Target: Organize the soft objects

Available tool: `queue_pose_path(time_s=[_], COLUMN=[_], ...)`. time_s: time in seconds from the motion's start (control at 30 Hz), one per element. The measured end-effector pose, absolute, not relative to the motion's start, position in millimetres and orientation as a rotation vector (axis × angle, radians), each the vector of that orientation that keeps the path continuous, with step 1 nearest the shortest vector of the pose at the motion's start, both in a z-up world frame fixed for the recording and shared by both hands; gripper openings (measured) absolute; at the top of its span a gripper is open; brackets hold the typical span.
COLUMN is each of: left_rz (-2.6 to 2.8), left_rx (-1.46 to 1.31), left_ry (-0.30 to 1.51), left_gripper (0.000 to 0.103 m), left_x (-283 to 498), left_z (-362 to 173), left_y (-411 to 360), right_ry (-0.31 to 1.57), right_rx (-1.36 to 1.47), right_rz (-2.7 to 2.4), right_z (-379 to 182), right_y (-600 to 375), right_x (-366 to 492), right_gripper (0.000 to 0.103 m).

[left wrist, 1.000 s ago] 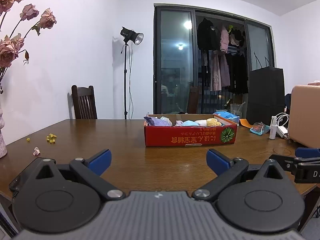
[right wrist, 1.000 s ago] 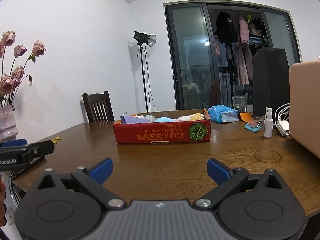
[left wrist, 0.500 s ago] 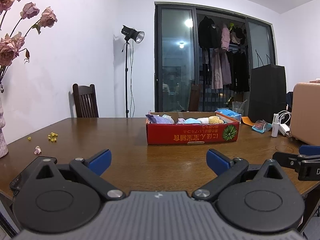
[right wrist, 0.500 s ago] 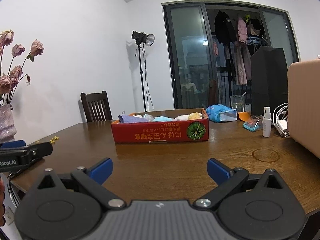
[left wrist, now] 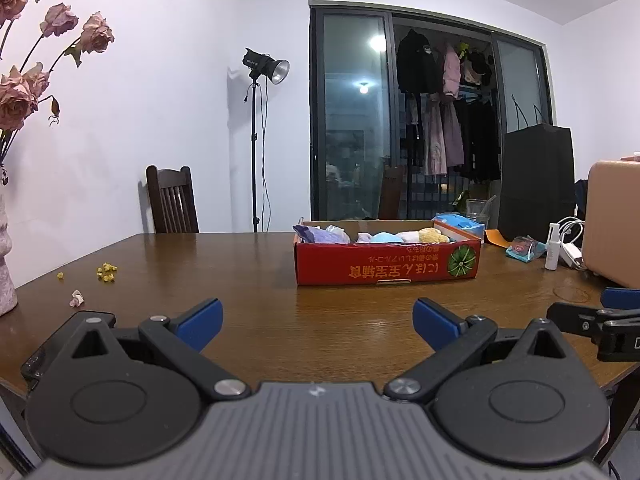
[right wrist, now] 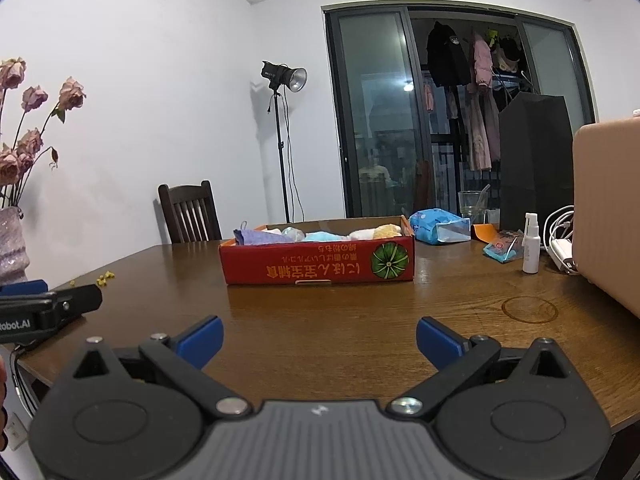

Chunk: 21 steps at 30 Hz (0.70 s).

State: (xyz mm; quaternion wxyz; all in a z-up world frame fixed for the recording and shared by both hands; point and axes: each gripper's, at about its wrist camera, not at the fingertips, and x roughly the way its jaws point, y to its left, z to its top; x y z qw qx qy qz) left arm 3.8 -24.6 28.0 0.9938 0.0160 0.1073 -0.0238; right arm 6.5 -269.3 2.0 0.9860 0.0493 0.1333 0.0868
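Note:
A red cardboard box [left wrist: 386, 264] [right wrist: 318, 266] stands on the brown table, mid-distance ahead of both grippers. Inside it lie several soft items: a purple cloth [left wrist: 320, 235] [right wrist: 252, 237], a light blue one [left wrist: 386, 238] [right wrist: 322, 236], a white one [left wrist: 409, 236] and a yellow one [left wrist: 432, 235] [right wrist: 387, 231]. My left gripper [left wrist: 318, 324] is open and empty above the table's near part. My right gripper [right wrist: 320, 340] is likewise open with nothing between its blue pads. Each gripper's tip shows at the edge of the other's view.
A vase of dried pink roses [left wrist: 6, 264] stands at the left edge, with yellow crumbs [left wrist: 107, 272] near it. On the right are a tan case [right wrist: 608, 208], a white spray bottle [right wrist: 530, 244], cables, a blue packet [right wrist: 438, 227] and a black bag [right wrist: 534, 160]. A chair [left wrist: 172, 200] stands behind.
Both views have shifted slightly; the box sits a little lower and nearer the middle of the frame. Both grippers stay open and empty.

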Motion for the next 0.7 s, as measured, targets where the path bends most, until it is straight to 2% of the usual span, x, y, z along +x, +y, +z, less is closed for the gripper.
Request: queue_pose_path(time_s=[0.7], left_rz=[-0.042], left_rx=[0.013], left_ry=[0.223], left_gripper=[0.103], left_x=[4.0], left_z=[29.3], left_y=[-18.7], right_ry=[0.248], right_rx=[0.101], right_rz=[0.173], right_z=[2.8], right_y=[-273.1], right_x=[7.0], right_gripper=[0.103])
